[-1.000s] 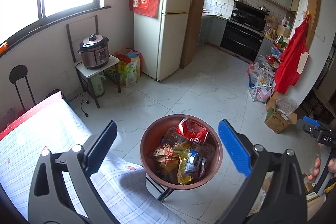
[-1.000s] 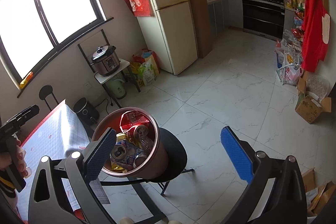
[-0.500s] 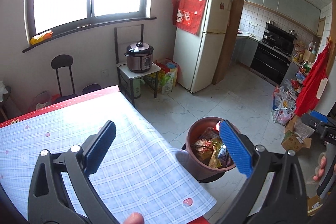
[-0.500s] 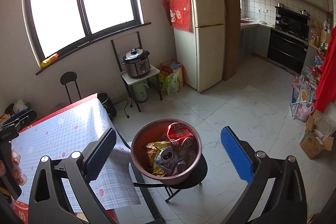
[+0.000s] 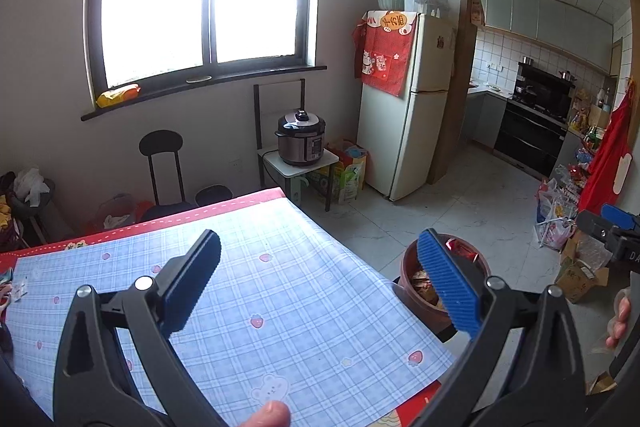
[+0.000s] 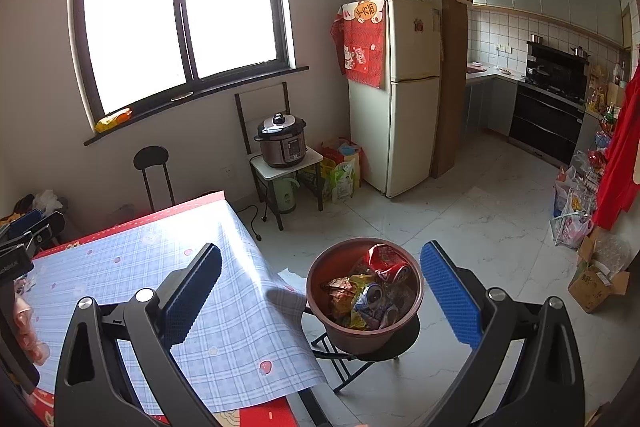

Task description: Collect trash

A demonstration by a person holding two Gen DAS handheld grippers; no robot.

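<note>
A brown bin [image 6: 364, 307] stands on a black stool [image 6: 404, 341] beside the table's right corner. It holds crushed cans and snack wrappers [image 6: 366, 293]. My right gripper [image 6: 320, 291] hangs open above and in front of the bin, nothing between its blue pads. My left gripper [image 5: 318, 281] is open over the blue checked tablecloth [image 5: 280, 291], and its right finger hides part of the bin [image 5: 416, 273]. Small scraps [image 5: 18, 289] lie at the table's far left edge, too small to identify.
A fridge [image 6: 400, 95] stands against the back wall by the kitchen doorway. A rice cooker [image 6: 282, 141] sits on a small stand under the window. Bags and cardboard boxes [image 6: 592, 267] line the right wall. White tiled floor lies between them.
Both grippers pulled back from the bin and rose, swinging left toward the table. The bin now looks smaller, and the tablecloth fills more of the left wrist view.
</note>
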